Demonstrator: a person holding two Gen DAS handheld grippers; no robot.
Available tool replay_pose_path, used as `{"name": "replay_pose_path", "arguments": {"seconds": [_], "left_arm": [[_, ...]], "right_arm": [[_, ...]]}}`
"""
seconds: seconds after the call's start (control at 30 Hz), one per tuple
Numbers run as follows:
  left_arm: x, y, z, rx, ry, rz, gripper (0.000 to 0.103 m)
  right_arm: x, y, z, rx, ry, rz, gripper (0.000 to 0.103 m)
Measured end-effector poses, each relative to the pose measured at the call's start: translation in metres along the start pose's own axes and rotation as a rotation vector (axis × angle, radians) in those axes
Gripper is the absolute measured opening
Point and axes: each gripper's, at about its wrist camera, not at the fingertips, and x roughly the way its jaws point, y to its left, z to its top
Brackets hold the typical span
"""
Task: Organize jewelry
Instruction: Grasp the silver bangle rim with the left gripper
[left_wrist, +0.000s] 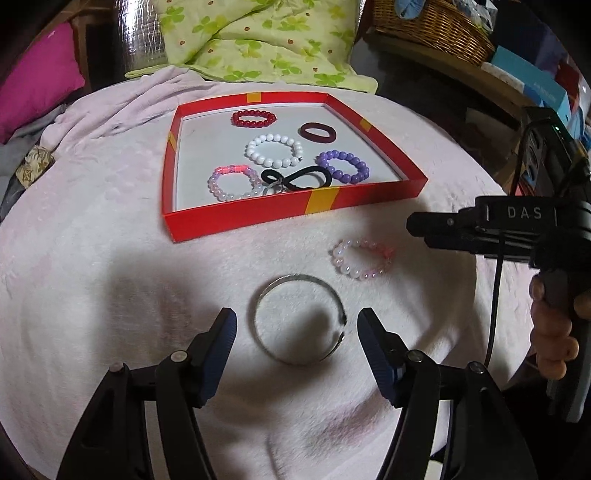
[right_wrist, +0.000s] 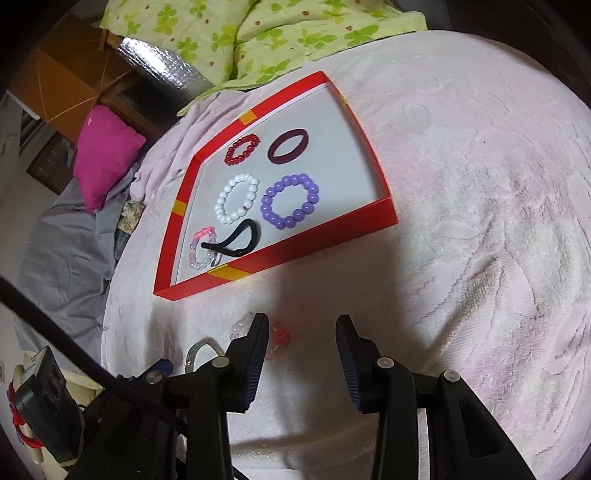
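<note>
A red tray on the pale blanket holds red, white, purple and clear pink bead bracelets, a maroon band and a black hair tie. A silver bangle lies on the blanket between the fingers of my open left gripper. A pink bead bracelet lies to its right, partly hidden behind my left finger in the right wrist view. My right gripper is open and empty above the blanket.
A green patterned quilt and a magenta pillow lie beyond the tray. A wicker basket and boxes stand at the far right. The blanket spreads wide to the right of the tray.
</note>
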Motion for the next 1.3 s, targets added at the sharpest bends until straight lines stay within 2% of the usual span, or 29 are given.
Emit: {"name": "replay_pose_path", "arguments": {"seconds": [0.13, 0.23, 0.33, 0.4, 0.43, 0.53, 0.8, 0.87, 0.93, 1.0, 1.3], "left_arm": [[0.013, -0.008, 0.000, -0.015, 0.022, -0.004, 0.070], [0.020, -0.011, -0.003, 0.011, 0.030, 0.023, 0.071], [0.020, -0.005, -0.004, -0.006, 0.028, 0.000, 0.071], [0.019, -0.001, -0.005, -0.004, 0.026, -0.012, 0.068], [0.018, 0.000, -0.005, 0.000, 0.026, -0.007, 0.061], [0.016, 0.006, -0.003, 0.008, 0.022, -0.011, 0.060], [0.011, 0.037, 0.007, -0.051, 0.015, 0.057, 0.060], [0.008, 0.046, 0.008, -0.077, 0.010, 0.068, 0.060], [0.005, 0.051, 0.008, -0.090, 0.005, 0.062, 0.060], [0.003, 0.053, 0.008, -0.093, -0.004, 0.056, 0.060], [-0.005, 0.060, 0.009, -0.111, -0.015, 0.061, 0.060]], "right_arm": [[0.000, -0.001, 0.001, 0.008, 0.001, 0.004, 0.041], [0.001, 0.002, 0.001, 0.013, 0.005, 0.017, 0.041], [0.004, 0.009, 0.000, 0.003, 0.010, 0.030, 0.041], [0.006, 0.014, -0.001, -0.012, 0.015, 0.035, 0.041], [0.007, 0.016, -0.002, -0.017, 0.018, 0.034, 0.041], [0.009, 0.017, -0.003, -0.023, 0.023, 0.029, 0.041], [0.016, 0.025, -0.005, -0.053, 0.040, 0.009, 0.041], [0.019, 0.027, -0.006, -0.064, 0.051, 0.005, 0.044], [0.022, 0.031, -0.008, -0.079, 0.062, -0.004, 0.054], [0.025, 0.036, -0.010, -0.110, 0.064, -0.024, 0.056], [0.032, 0.053, -0.019, -0.278, 0.037, -0.109, 0.058]]}}
